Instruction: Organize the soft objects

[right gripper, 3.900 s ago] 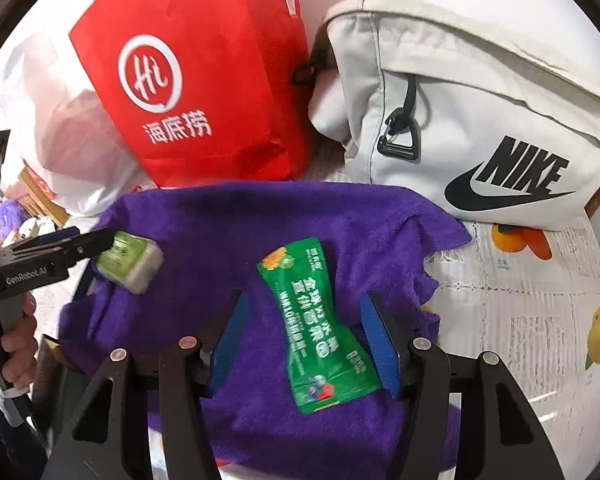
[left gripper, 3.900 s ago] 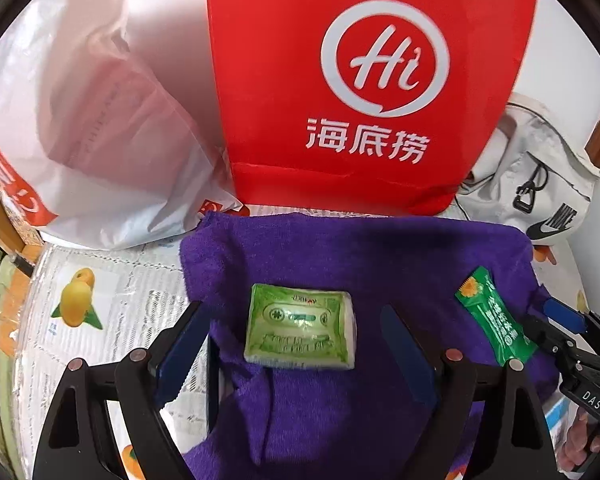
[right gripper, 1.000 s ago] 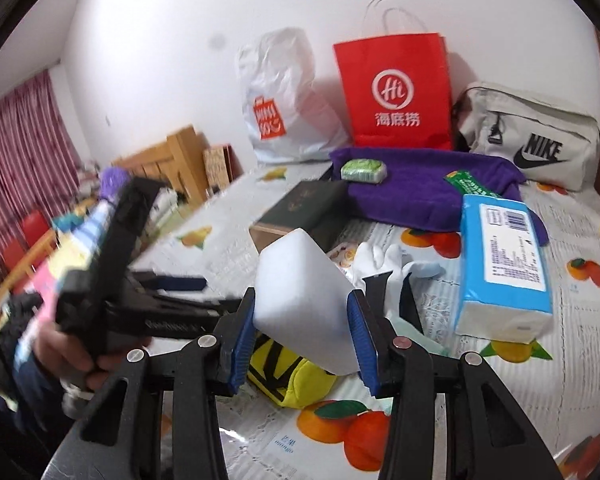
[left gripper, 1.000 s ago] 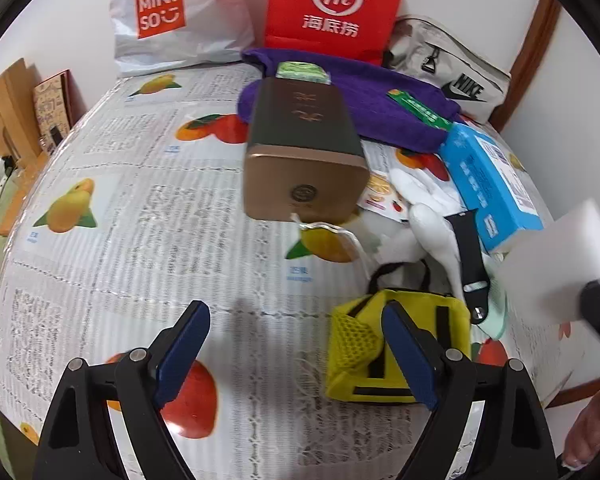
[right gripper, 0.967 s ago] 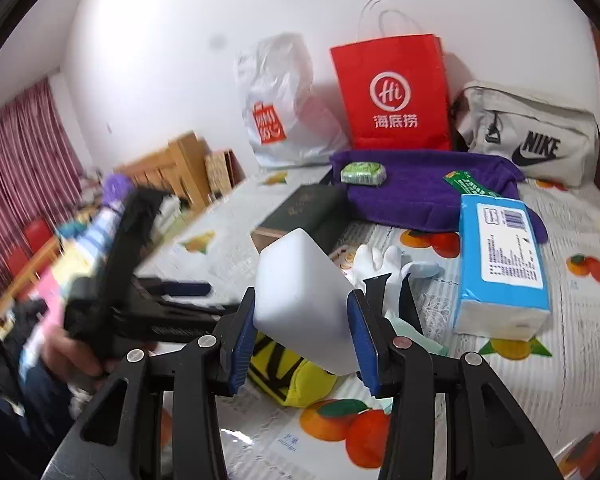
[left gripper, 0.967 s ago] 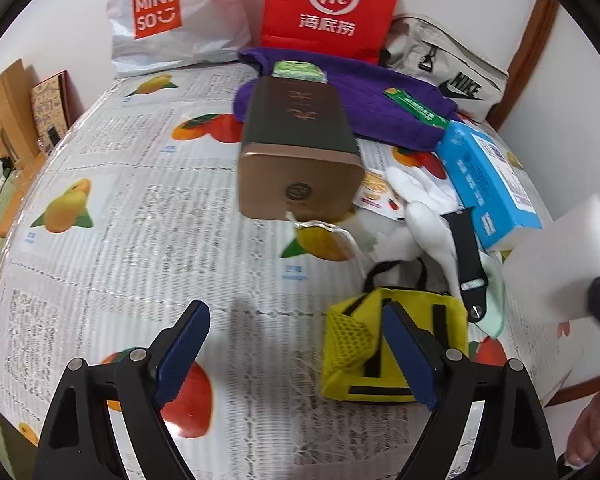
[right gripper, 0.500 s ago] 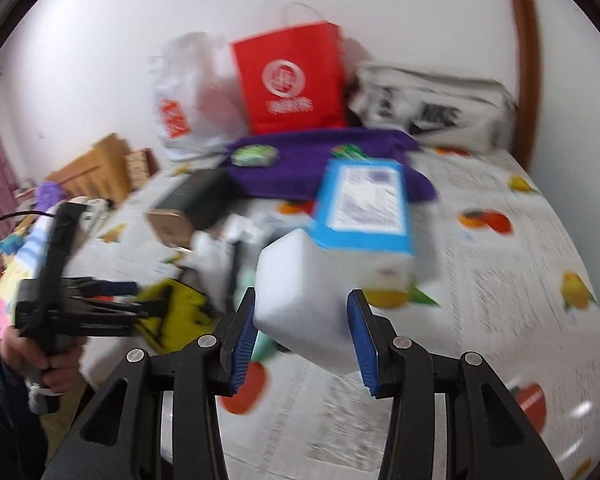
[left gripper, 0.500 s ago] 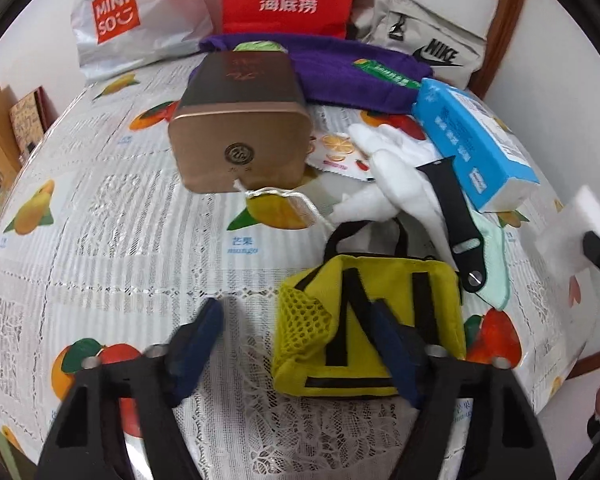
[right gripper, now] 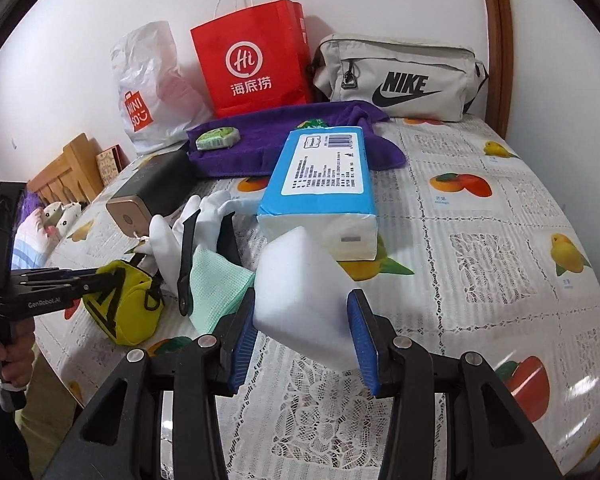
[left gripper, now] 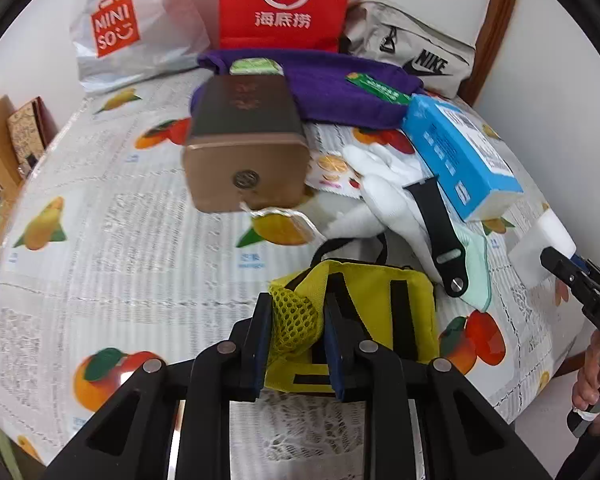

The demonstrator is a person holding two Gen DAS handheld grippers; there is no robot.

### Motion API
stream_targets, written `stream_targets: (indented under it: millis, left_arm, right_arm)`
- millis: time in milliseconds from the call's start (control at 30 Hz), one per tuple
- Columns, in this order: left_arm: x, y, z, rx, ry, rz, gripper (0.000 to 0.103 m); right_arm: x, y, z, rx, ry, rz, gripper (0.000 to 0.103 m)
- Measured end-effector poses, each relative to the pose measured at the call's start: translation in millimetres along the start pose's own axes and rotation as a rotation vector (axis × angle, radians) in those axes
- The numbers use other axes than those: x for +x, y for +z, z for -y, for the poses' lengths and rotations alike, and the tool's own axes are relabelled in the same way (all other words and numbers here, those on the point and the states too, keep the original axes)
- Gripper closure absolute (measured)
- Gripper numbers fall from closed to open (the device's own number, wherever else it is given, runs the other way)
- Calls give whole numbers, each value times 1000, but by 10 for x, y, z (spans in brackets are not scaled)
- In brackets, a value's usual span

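Left gripper [left gripper: 294, 330] closing on the yellow pouch [left gripper: 379, 320]; right gripper [right gripper: 301, 332] clamped on the white foam block [right gripper: 300, 300].

The left jaws are narrowing onto the pouch's mesh corner, which sits between the pads, near the table's [right gripper: 499, 280] front edge. The right pads press both sides of the block, held above the cloth just in front of the blue tissue pack [right gripper: 319, 184]. White gloves [left gripper: 383, 196], a black strap [left gripper: 439, 228] and a green cloth [right gripper: 216, 284] crowd the space between pouch and pack. To the pack's right the tablecloth lies open to the table edge.
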State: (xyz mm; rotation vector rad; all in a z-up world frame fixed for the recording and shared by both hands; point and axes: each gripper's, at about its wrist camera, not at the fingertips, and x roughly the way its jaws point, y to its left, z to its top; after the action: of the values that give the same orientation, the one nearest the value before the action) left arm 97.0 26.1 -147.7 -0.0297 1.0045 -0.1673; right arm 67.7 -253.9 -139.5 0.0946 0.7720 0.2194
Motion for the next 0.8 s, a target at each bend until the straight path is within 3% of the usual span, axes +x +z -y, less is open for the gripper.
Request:
stream_targets:
  millis: [300,433,533,800]
  left_arm:
    - [-219,12,-88,-6,-4,34,80]
    - [-420,60,-176,-37,-44,78,80]
    - [-542,94,-184,-39,-33,109,80]
    - [-818,167,-237,-66,-111,178,80]
  right_arm:
    - [-57,65,-105,-24,11,3,59]
    - [-115,110,-125,-29,12,15,59]
    - [-130,143,-134,-26,17,17,59]
    - [-201,237,-214,-44,25,30,59]
